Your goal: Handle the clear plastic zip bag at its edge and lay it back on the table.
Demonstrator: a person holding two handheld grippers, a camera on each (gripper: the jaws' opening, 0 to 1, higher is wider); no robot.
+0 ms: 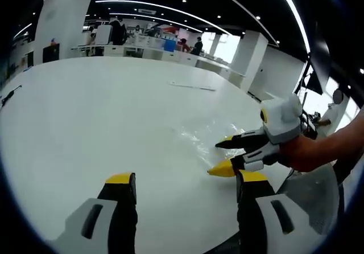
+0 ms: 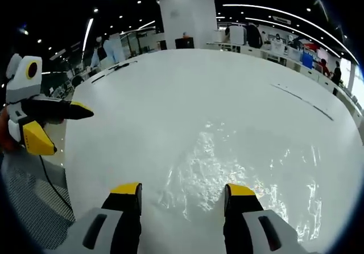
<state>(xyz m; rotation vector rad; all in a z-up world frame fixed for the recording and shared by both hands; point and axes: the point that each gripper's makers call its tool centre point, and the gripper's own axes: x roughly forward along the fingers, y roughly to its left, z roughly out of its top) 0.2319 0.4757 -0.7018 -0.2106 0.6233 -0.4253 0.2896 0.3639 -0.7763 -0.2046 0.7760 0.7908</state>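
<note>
Lying flat, clear zip bag edges barely discernible on table.

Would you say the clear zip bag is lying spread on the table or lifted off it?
Lying spread: the clear zip bag rests crinkled but flat on the white table, ahead of the open right gripper, whose jaws hold nothing.

The clear zip bag ran off the lower right edge of the right gripper view, its outline lost against the white table. In the left gripper view, people at the distant counters were too small to make out.
</note>
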